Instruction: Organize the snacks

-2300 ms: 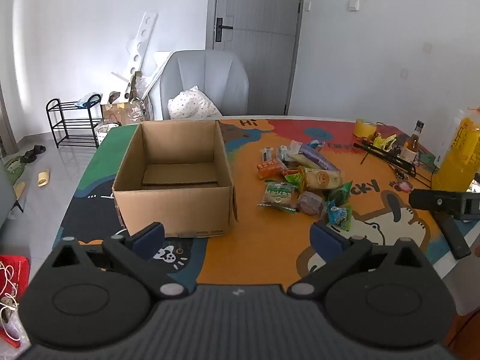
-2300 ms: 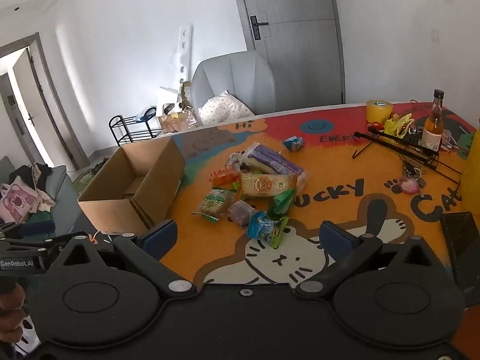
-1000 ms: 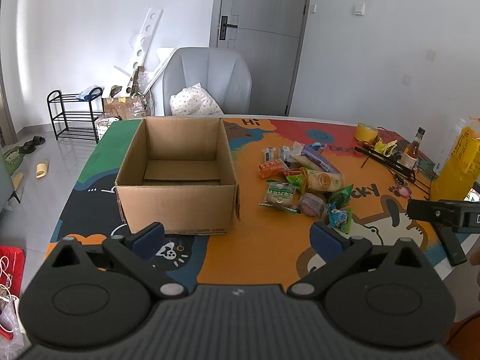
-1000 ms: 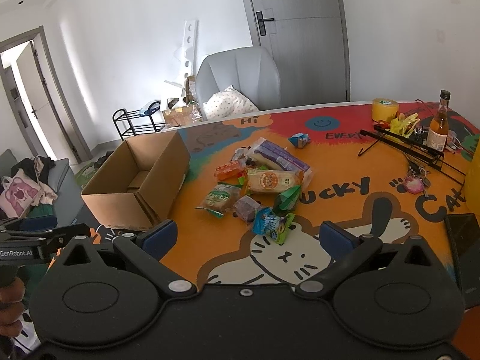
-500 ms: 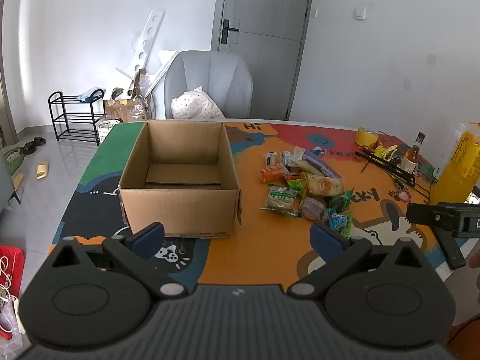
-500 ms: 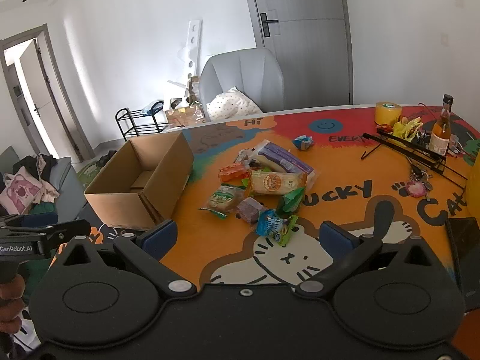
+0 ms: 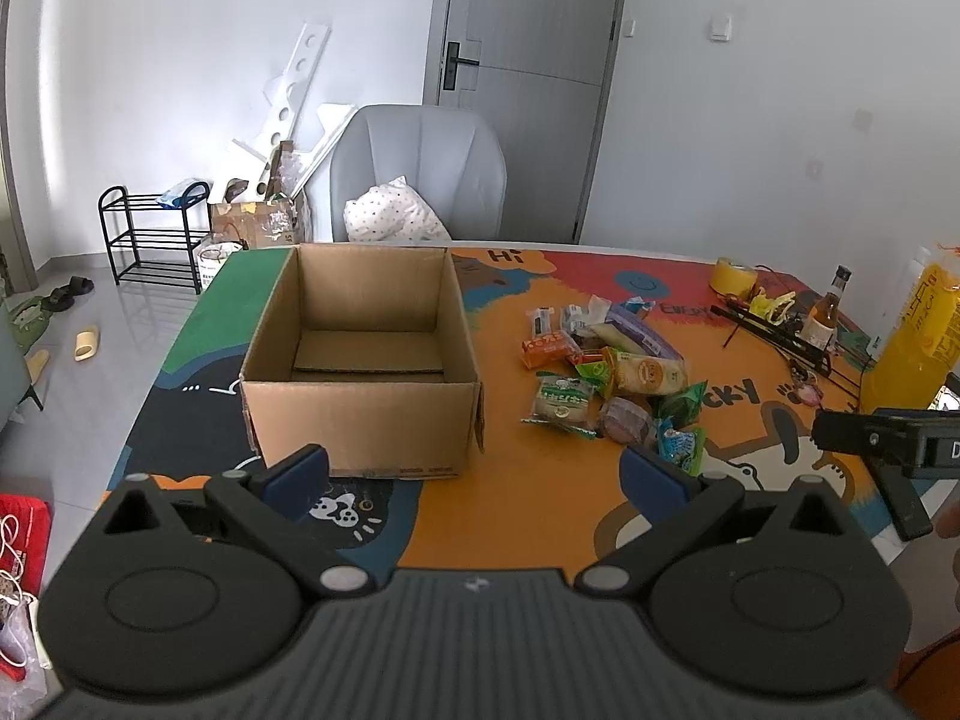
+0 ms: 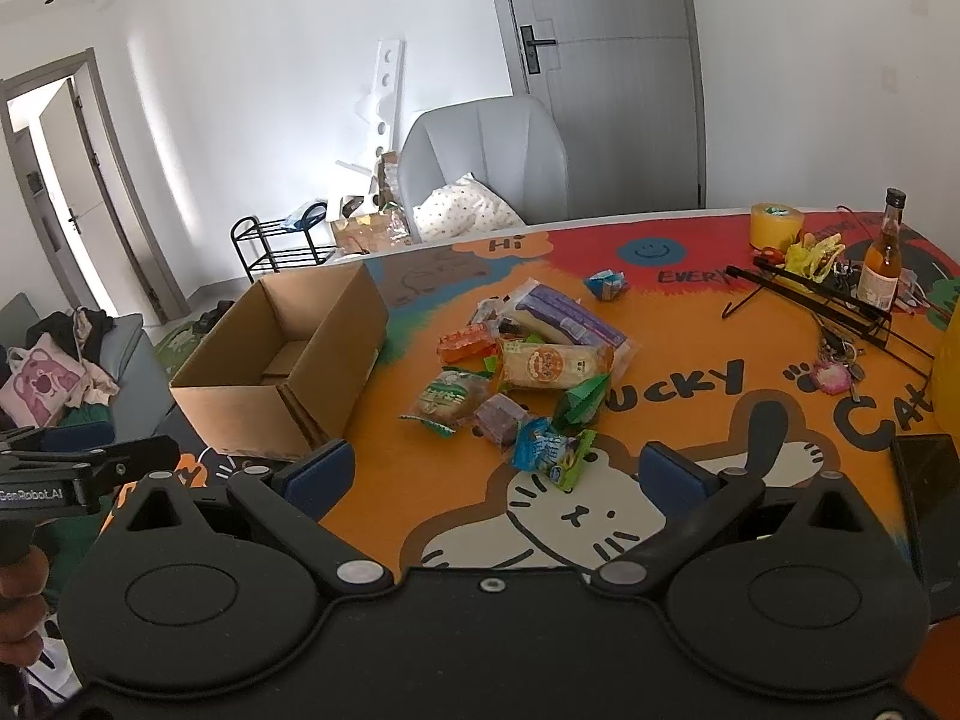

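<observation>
**Both hand-held grippers spread wide above the near table edge, snacks unsorted**

The left hand-held gripper (image 7: 477,471) hangs over the near edge of the table (image 7: 540,516) with its blue-padded fingers (image 7: 298,473) spread wide and nothing between them. It faces an open cardboard box (image 7: 360,414) that stands upright on the cartoon-printed table cover; only a loose sheet of cardboard shows on the box floor.

The right hand-held gripper (image 8: 495,471) is likewise spread wide and holds nothing. In the left wrist view it shows as a black bar at the right edge (image 7: 888,441); in the right wrist view the left one shows at the left edge (image 8: 78,468), with a person's fingers (image 8: 21,594) wrapped around its handle.

The pile of snacks (image 8: 528,372) lies on the orange part of the cover, to the right of the box and apart from it. In it are a long purple-and-white packet (image 8: 564,315), a pale packet with a round orange label (image 8: 555,366), an orange packet (image 8: 468,343), a green-and-white packet (image 8: 447,399), a small purple packet (image 8: 501,417), a green folded pouch (image 8: 582,399) and a blue-green packet (image 8: 549,450) nearest the right gripper. One small blue packet (image 8: 606,285) lies alone farther back.

At the far right of the table stand a roll of yellow tape (image 8: 776,225), a glass bottle (image 8: 882,261) and a black wire rack (image 8: 822,297). A grey chair (image 7: 420,174) with a spotted cushion (image 7: 393,219) stands behind the table.
</observation>
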{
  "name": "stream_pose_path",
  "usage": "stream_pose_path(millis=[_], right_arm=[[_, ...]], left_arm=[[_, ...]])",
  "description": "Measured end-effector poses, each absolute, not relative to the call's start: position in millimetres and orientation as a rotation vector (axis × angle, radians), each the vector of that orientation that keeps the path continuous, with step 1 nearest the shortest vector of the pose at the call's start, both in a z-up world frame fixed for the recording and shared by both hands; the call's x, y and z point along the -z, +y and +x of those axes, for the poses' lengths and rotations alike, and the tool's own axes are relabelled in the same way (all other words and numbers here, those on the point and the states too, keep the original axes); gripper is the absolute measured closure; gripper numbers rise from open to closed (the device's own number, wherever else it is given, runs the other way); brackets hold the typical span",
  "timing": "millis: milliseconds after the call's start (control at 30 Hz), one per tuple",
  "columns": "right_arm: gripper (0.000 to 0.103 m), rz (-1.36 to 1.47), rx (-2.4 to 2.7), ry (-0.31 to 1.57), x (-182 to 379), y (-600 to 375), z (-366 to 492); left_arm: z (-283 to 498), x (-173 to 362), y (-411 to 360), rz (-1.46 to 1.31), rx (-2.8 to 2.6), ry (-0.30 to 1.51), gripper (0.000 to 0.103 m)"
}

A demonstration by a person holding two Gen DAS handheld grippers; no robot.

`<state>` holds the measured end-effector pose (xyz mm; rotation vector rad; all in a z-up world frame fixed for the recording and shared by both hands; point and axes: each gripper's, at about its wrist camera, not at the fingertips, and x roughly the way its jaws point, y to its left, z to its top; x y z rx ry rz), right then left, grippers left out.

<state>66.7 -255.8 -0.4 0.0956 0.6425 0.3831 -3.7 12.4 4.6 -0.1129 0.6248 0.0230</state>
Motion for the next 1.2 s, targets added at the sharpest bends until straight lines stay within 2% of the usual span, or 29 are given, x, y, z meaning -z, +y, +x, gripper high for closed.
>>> stream_pose_path(millis=[800, 1200], right_arm=[[0.0, 0.1, -0.377, 0.647, 1.4, -257.0, 68.1], [0.0, 0.129, -0.359, 0.684, 22.0, -262.2, 88.5]], left_arm=[[-4.1, -5.1, 10.4, -0.105, -0.016, 0.626, 0.0], [10.1, 7.6, 5.7, -0.114, 0.0, 0.637, 0.0]])
